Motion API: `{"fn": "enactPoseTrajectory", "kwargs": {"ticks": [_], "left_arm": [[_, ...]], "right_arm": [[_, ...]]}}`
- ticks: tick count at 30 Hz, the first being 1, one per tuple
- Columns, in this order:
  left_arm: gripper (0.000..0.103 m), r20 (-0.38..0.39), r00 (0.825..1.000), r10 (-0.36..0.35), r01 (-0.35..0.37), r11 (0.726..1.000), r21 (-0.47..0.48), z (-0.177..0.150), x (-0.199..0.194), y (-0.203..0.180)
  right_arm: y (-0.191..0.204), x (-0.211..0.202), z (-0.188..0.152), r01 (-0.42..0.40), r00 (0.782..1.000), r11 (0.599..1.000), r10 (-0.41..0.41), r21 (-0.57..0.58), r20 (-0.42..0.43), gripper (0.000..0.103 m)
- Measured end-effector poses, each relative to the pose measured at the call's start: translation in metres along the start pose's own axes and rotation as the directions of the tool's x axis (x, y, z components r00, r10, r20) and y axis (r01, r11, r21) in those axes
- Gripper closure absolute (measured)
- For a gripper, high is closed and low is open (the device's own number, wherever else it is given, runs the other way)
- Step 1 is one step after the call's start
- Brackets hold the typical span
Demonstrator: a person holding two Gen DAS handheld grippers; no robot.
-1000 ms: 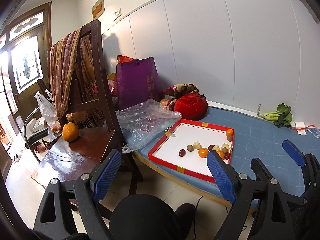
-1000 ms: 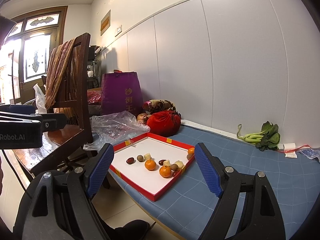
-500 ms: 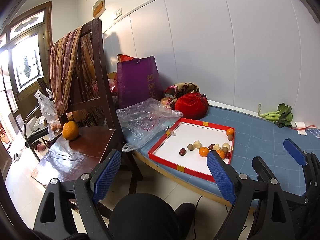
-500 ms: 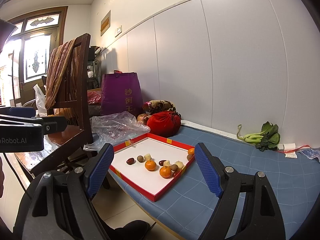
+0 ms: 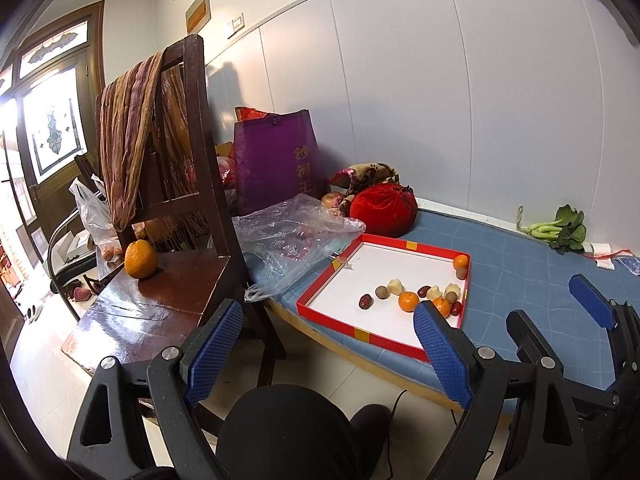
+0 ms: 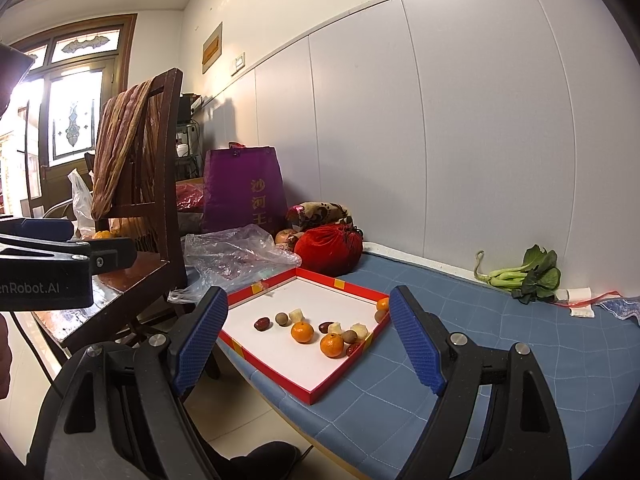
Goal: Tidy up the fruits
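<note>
Both grippers, left (image 5: pixel 326 350) and right (image 6: pixel 308 338), hang wide apart and empty over the floor, short of the red-rimmed tray (image 6: pixel 362 354). Its smooth white floor holds round tangerines (image 6: pixel 302 332), dark dates and knobbly pale pieces bunched toward the right wall; the left half lies bare. A larger orange (image 5: pixel 140 259) sits on the glossy wooden chair (image 5: pixel 168 280). The tray rests on a quilted blue mat (image 6: pixel 500 344). Nothing has shifted since a second ago.
</note>
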State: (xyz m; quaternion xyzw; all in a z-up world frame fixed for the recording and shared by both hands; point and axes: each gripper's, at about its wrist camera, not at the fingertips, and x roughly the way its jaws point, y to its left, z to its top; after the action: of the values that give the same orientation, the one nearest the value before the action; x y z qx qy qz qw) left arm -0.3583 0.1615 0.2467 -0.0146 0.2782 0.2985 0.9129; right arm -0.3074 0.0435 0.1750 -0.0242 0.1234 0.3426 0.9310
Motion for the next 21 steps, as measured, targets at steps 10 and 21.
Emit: {"fn": "enactPoseTrajectory", "kwargs": {"ticks": [10, 21], "left_arm": [[0.014, -0.004, 1.0, -0.001, 0.001, 1.0, -0.002, -0.0028, 0.0017, 0.0004], [0.014, -0.007, 1.0, -0.005, 0.005, 1.0, -0.004, -0.0042, 0.0017, 0.0026]], "right_arm": [[0.0009, 0.0005, -0.0003, -0.002, 1.0, 1.0, 0.002, -0.002, -0.002, 0.02], [0.0017, 0.0009, 0.0004, 0.026, 1.0, 1.0, -0.026, 0.003, -0.005, 0.02]]}}
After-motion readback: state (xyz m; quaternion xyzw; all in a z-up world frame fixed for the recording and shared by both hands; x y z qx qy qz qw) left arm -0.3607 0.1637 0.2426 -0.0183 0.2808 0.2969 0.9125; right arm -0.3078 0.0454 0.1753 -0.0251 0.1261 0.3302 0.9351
